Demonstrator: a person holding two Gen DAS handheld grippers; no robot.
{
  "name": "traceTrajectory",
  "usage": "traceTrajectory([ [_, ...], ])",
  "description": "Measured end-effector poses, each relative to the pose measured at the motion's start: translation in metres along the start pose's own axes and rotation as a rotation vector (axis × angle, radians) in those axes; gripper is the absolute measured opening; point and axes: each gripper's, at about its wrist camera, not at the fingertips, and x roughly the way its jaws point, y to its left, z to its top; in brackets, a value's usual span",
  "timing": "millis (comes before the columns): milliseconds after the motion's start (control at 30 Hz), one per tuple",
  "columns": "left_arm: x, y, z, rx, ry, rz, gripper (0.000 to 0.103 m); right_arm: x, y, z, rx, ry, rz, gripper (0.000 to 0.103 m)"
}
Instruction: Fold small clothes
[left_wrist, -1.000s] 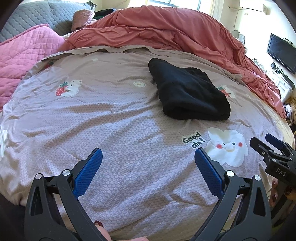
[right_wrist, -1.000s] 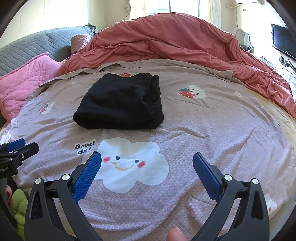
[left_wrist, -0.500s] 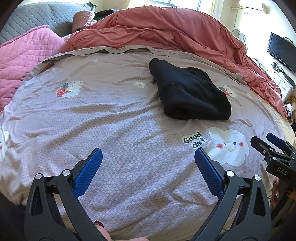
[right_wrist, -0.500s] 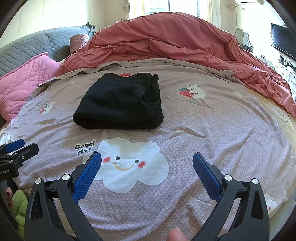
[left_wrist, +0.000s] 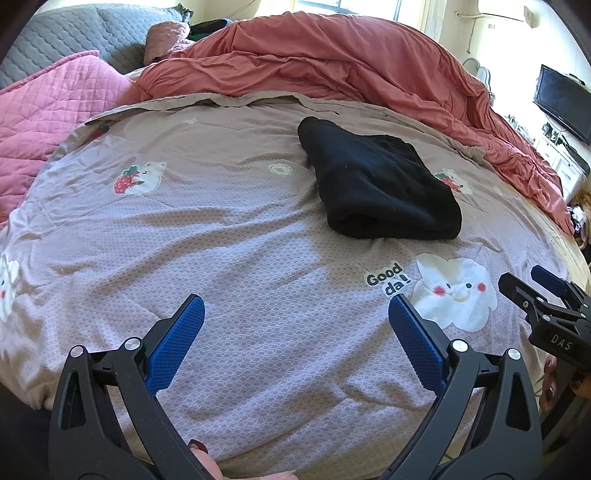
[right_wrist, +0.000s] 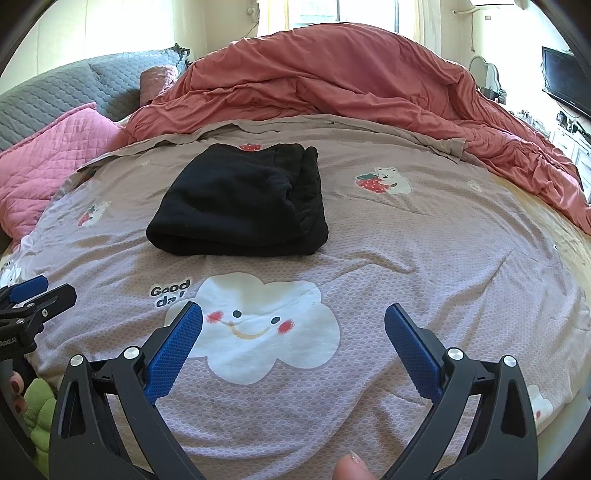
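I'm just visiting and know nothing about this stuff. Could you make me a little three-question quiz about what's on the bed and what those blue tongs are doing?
1. True or false: the black garment lies folded on the bedspread, touched by neither tongs.
2. What is between the right tongs? A) the garment B) nothing C) the pink pillow
3. Fill in: the printed words beside the smiling cloud begin with "____".

Key
1. True.
2. B: the right tongs are open, as are the left tongs.
3. Good.
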Motion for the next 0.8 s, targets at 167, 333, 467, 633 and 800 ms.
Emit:
traceTrajectory([
  [167, 0.0001, 0.0002, 0.0000, -0.001, 0.000, 0.002, 0.094, -0.0005, 0.0001, -0.0009, 0.002, 0.001, -0.002, 0.098],
  [333, -0.0004, 0.0003, 0.0000, -0.001, -0.001, 0.003, 0.094, -0.0007, 0.0007, -0.0013, 0.002, 0.003, -0.002, 0.098],
  [467, -0.0003, 0.0010, -0.0001, 0.001, -0.002, 0.004, 0.094, -0.0008, 0.0009, -0.0018, 0.002, 0.005, 0.000, 0.098],
  [633, -0.0002, 0.0012, 0.0001, 0.002, -0.002, 0.003, 0.094, -0.0004, 0.0014, -0.0023, 0.003, 0.007, -0.003, 0.098],
  [800, -0.0007, 0.0009, -0.0002, 0.003, -0.001, 0.005, 0.094, 0.0001, 0.0020, -0.0032, 0.001, 0.010, 0.001, 0.098],
])
